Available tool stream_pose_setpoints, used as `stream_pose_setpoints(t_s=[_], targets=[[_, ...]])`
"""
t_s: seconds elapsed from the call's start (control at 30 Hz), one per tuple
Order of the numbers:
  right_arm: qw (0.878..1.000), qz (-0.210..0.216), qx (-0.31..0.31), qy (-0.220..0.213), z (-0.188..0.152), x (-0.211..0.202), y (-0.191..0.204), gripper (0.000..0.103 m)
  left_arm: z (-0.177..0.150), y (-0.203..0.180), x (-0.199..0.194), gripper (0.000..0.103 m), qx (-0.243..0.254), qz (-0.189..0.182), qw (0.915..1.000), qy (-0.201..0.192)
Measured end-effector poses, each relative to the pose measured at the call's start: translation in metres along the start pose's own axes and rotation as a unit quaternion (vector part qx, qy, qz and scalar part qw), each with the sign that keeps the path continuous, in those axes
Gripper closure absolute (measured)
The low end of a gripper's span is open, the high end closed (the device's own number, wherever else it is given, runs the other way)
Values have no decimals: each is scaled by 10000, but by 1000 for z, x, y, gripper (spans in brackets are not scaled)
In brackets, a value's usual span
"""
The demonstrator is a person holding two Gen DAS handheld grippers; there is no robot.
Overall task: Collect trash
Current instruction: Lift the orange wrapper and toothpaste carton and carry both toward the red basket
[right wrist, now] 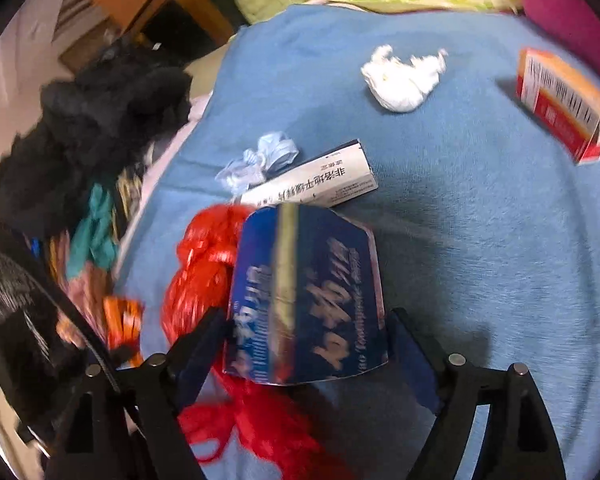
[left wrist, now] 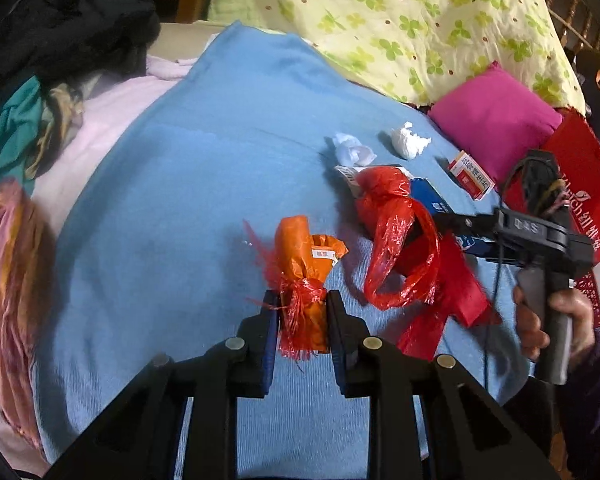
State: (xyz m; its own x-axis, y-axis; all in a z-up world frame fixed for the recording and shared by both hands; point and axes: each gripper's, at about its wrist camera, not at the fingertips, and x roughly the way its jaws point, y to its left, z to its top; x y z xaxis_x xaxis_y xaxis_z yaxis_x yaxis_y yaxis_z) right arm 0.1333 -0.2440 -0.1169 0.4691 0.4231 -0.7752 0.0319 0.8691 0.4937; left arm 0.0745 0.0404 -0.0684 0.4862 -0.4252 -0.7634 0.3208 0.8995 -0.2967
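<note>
On the blue blanket, the left gripper pinched an orange wrapper bundle tied with red string. The right gripper stood spread around a blue carton, beside a red plastic bag. Crumpled tissue lay nearer the blanket's far edge.
</note>
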Motion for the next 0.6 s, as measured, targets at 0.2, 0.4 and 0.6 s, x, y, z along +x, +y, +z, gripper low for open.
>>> stream_pose_setpoints(t_s=[0.2, 0.4, 0.6], targets=[[9991, 156, 282, -285, 1, -6, -4, 39, 1, -17, -19, 78, 216, 38, 9996, -164], [9962, -32, -399, -774, -15, -55, 27, 43, 3, -50, -49, 78, 554, -12, 9975, -448], [9855, -182, -813, -1481, -48, -130, 53, 43, 3, -88, -88, 78, 897, 23, 9930, -761]])
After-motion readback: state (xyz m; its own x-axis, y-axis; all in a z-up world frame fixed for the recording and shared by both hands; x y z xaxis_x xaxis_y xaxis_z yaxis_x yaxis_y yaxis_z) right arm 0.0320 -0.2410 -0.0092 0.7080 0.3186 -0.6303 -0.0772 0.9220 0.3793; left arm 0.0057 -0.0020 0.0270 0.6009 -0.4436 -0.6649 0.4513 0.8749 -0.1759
